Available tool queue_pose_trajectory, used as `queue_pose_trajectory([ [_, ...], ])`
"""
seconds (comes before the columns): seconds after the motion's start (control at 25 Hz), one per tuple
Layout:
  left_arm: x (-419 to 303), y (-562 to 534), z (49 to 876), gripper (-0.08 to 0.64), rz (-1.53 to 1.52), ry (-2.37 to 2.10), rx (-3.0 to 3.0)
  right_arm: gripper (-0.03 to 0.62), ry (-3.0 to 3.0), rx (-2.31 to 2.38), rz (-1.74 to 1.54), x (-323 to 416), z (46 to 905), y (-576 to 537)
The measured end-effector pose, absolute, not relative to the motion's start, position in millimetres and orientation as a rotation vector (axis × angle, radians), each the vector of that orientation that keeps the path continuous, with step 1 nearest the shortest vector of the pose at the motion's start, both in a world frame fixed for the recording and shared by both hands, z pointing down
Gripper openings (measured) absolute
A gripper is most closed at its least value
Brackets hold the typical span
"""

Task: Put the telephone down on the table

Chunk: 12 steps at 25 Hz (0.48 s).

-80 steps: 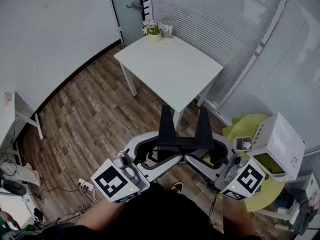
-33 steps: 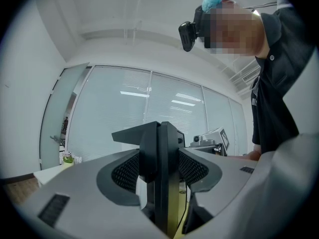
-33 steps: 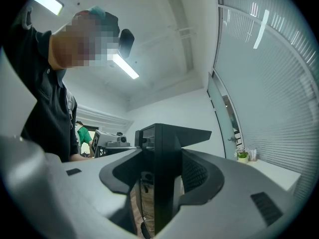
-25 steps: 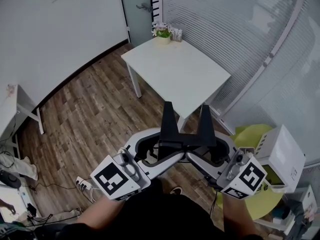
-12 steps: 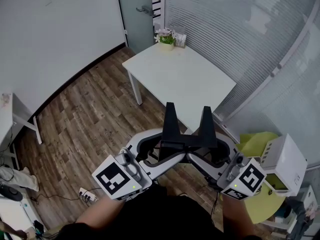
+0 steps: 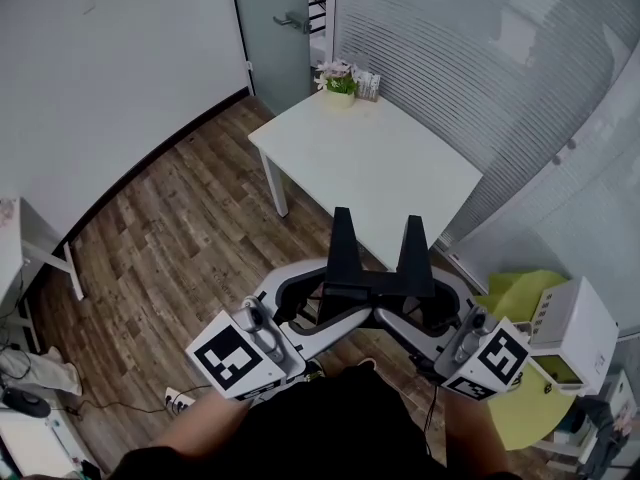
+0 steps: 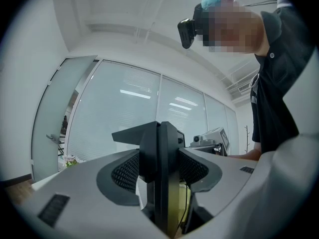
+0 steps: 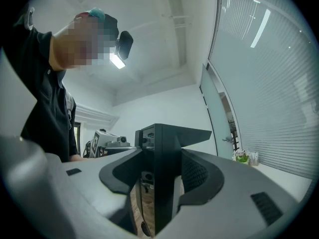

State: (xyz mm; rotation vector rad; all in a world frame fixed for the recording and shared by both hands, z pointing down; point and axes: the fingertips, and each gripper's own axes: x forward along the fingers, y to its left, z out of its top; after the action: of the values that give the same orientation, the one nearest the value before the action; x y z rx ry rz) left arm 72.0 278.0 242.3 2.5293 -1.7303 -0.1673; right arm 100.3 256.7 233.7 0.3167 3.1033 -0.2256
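Observation:
The telephone [image 6: 375, 280] is a black piece with two upright wedge-shaped ends, held in the air in front of me. My left gripper [image 6: 338, 304] grips its left end and my right gripper [image 6: 408, 306] its right end, both shut on it. In the left gripper view the black telephone [image 7: 159, 148] stands edge-on between the meshed pads of the left gripper [image 7: 159, 176]. The right gripper view shows the telephone [image 8: 162, 148] clamped likewise in the right gripper [image 8: 157, 180]. The white table [image 6: 385, 173] lies just ahead, beyond the telephone.
A small potted plant [image 6: 341, 84] and a little box sit at the table's far corner. A yellow seat [image 6: 512, 298] and a white device [image 6: 572, 328] are at my right. Slatted glass walls and a door [image 6: 280, 18] stand behind the table. Wooden floor lies to the left.
The table has come closer and now lies right past the telephone. The yellow seat and white device have slid toward the lower right. Both grippers keep the same hold.

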Motion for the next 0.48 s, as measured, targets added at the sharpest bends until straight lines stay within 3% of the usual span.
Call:
queue_pose_trajectory([
  [0.48, 3.5, 211.5, 244.1, 0.241, -0.155, -1.771, 2.502, 0.242, 3.091, 0.396, -0.226, 28.3, 234.0, 187.8],
])
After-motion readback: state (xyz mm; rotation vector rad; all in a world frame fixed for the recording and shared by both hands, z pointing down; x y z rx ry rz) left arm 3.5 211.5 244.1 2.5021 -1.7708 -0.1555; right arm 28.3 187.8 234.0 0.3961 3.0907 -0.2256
